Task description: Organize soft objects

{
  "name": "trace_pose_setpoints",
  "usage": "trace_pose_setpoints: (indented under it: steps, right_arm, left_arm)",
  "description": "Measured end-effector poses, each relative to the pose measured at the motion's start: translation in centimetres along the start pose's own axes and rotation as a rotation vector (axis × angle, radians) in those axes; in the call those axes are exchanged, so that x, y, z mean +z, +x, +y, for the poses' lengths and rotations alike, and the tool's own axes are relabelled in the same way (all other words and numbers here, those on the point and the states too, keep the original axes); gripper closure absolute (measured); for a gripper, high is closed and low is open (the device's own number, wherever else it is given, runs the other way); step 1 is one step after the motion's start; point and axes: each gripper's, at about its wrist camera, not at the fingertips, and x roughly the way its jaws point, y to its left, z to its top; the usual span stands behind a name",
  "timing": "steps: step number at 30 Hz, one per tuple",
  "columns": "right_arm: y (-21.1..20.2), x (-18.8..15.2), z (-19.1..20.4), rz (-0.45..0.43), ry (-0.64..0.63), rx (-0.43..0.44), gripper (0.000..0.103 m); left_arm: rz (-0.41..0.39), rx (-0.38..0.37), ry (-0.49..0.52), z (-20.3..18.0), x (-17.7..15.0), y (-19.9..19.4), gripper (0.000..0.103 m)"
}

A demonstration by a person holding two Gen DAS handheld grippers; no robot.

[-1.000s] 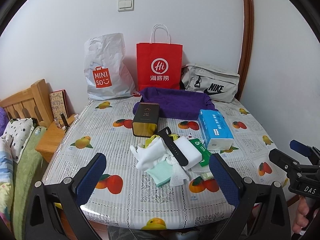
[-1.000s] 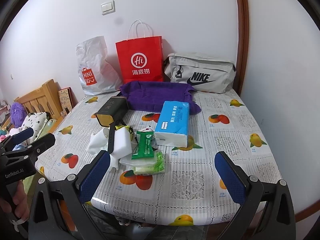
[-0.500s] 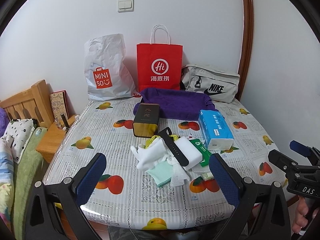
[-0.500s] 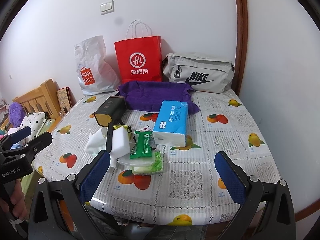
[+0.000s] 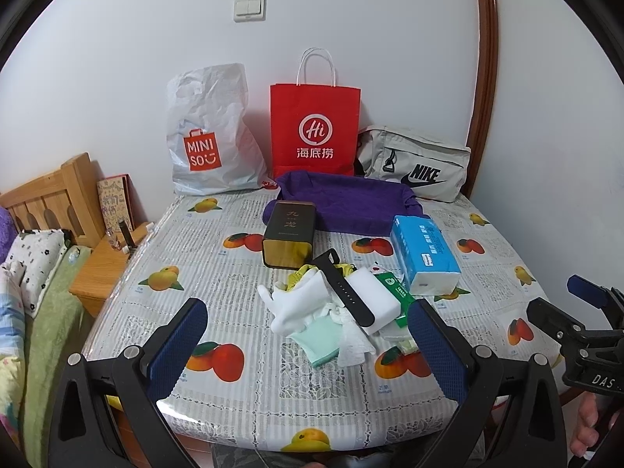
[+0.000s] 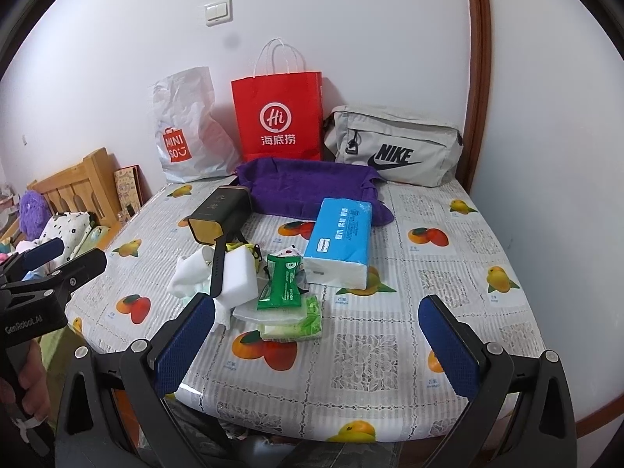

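Note:
A pile of small items lies mid-table: a white cloth [image 5: 296, 304], a mint cloth [image 5: 318, 341], a white sponge block [image 5: 374, 300] with a black watch strap [image 5: 343, 288] across it, a green wipes packet [image 6: 282, 282] and a green tissue pack [image 6: 300, 321]. A blue tissue pack [image 5: 425, 253] lies to the right. A purple cloth basket [image 5: 343, 199] sits behind. My left gripper [image 5: 308, 345] is open and empty above the table's near edge, in front of the pile. My right gripper [image 6: 316, 341] is open and empty, near the front edge, right of the pile.
A black and gold box [image 5: 288, 232] lies before the basket. A white Miniso bag [image 5: 208, 132], a red paper bag [image 5: 314, 128] and a grey Nike bag [image 5: 413, 165] stand against the back wall. A wooden bed frame [image 5: 50, 199] and nightstand [image 5: 101, 265] are left of the table.
Both grippers have barely moved; the right wrist view has shifted slightly right. Nothing on the table has moved.

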Motion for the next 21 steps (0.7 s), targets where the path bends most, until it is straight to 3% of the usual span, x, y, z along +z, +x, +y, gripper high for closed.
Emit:
trace_pose_setpoints:
  steps: [10,21]
  right_arm:
    - [3.5,-0.9,-1.2,0.044,0.037,0.024,0.0]
    - [8.1,-2.5,-1.1,0.104,0.019,0.05,0.0]
  left_arm:
    - [0.081,-0.012,-0.086,3.7,-1.8,5.1,0.0]
    - [0.126,-0.118,-0.034,1.2,-2.5,10.9,0.0]
